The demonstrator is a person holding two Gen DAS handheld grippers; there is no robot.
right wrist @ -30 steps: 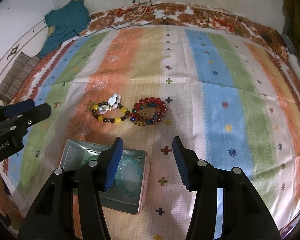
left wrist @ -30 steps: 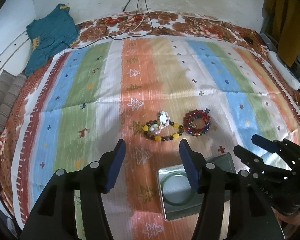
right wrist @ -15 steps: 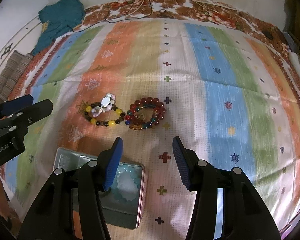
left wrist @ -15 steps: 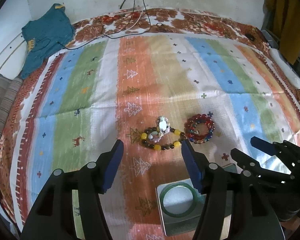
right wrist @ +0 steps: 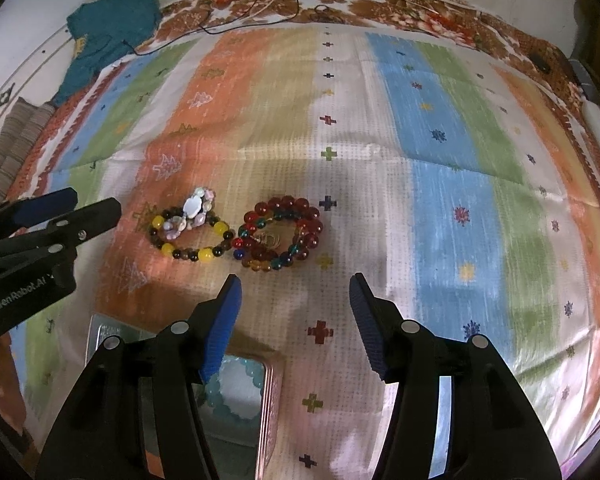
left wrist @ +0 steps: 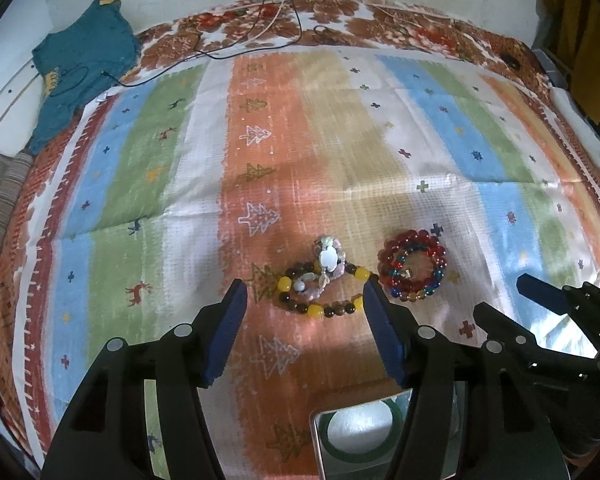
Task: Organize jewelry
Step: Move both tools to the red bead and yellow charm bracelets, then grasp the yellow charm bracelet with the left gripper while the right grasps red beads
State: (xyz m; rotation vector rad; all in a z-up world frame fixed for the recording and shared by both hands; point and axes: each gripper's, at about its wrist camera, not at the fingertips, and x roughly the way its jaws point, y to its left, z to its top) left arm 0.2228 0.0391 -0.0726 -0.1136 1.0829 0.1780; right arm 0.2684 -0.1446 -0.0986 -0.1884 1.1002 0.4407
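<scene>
A green bangle (left wrist: 360, 430) is shown inside the metal tin (left wrist: 320, 448) at 6 o'clock only in the left wrist view. In the right wrist view a pale blue beaded bracelet (right wrist: 236, 392) is seen in the same tin (right wrist: 270, 400), at 7 o'clock, partly hidden by a finger.

The left gripper (left wrist: 302, 334) is held with jaws spread and nothing between them. The yellow-and-brown beaded bracelet (left wrist: 322, 290), with a pale shell bracelet (left wrist: 328, 260) lying across it, is framed just past the fingertips. The red beaded bracelet (left wrist: 412, 270) lies just beside it at 3 o'clock.

The right gripper (right wrist: 296, 322) is likewise spread and empty, with the red beaded bracelet (right wrist: 280, 234) ahead at 11 o'clock, touching or nearly touching the yellow-and-brown one (right wrist: 190, 236).

Wide bare stretches of striped cloth (right wrist: 440, 160) are seen from 12 to 4 o'clock. A teal garment (left wrist: 80, 68) lies at the far edge, at 10 o'clock.
</scene>
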